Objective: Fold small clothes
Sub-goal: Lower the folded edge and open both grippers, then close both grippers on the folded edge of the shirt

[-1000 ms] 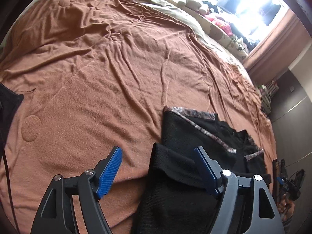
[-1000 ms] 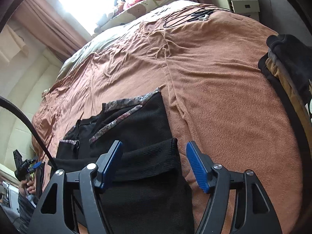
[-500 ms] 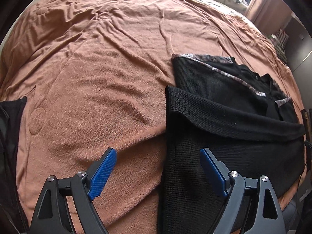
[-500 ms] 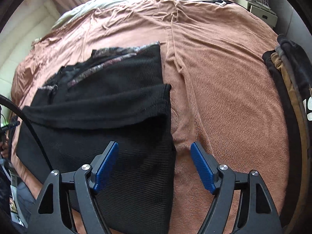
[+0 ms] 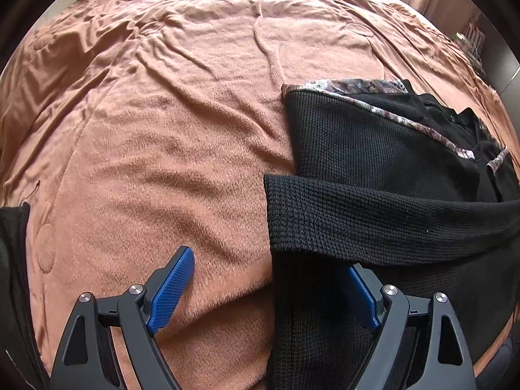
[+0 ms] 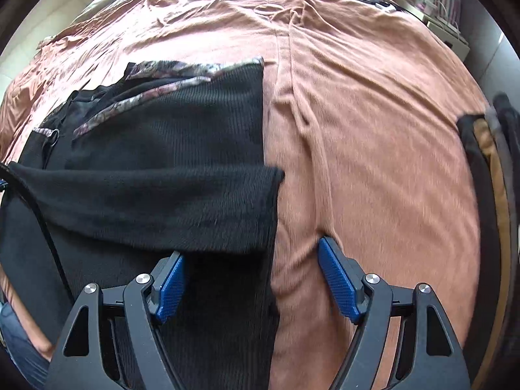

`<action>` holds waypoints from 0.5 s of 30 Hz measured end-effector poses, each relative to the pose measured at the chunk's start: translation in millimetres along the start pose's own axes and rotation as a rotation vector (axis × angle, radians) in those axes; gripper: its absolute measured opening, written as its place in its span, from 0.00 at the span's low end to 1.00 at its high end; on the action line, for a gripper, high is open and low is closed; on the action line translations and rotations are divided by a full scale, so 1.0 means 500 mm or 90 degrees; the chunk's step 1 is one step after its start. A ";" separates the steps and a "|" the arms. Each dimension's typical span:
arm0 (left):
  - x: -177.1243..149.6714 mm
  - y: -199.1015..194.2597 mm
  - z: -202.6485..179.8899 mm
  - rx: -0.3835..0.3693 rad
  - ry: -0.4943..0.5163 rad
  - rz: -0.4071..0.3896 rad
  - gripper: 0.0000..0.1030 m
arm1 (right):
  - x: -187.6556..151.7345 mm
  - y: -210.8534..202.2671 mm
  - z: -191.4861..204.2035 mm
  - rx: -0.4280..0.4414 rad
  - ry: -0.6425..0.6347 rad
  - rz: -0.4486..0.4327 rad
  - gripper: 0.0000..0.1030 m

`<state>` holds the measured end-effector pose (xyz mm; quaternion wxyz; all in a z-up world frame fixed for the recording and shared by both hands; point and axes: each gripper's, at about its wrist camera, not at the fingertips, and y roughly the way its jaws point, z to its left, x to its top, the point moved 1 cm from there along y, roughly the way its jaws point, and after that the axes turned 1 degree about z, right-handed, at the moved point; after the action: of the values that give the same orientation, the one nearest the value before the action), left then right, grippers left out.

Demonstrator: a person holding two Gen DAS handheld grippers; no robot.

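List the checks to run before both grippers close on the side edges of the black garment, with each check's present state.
1. Left gripper open: ok, jaws stand wide.
2. Right gripper open: ok, nothing pinched.
3. Each gripper straddles a side edge of the black knit garment: ok, one pad over fabric, one over the brown bedspread.
4. Sleeve folded across the body: ok, it lies flat across.
5. Pads would catch the garment alone, not the bedspread: cannot tell.
6. Dark stack of clothes at the right edge of the bed lies apart from the garment: ok.
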<state>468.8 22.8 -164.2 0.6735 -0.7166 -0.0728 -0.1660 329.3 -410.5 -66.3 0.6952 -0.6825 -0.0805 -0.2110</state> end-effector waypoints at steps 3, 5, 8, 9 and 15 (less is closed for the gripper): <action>0.028 0.010 -0.006 0.006 0.001 -0.007 0.86 | 0.022 0.015 0.001 0.000 -0.007 -0.007 0.73; 0.044 0.018 -0.010 0.009 0.001 -0.011 0.86 | 0.043 0.030 -0.002 -0.001 -0.006 -0.013 0.73; 0.070 0.032 -0.010 0.008 -0.005 -0.013 0.86 | 0.068 0.044 -0.007 -0.007 0.009 -0.021 0.73; 0.077 0.036 -0.010 0.007 -0.010 -0.014 0.86 | 0.076 0.051 -0.011 -0.008 0.018 -0.025 0.73; 0.103 0.032 0.004 0.000 -0.054 -0.041 0.85 | 0.106 0.059 -0.016 -0.022 0.062 -0.057 0.72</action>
<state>522.6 17.1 -162.2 0.6643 -0.7201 -0.1242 -0.1573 387.3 -428.7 -72.4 0.6762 -0.6792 -0.0731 -0.2759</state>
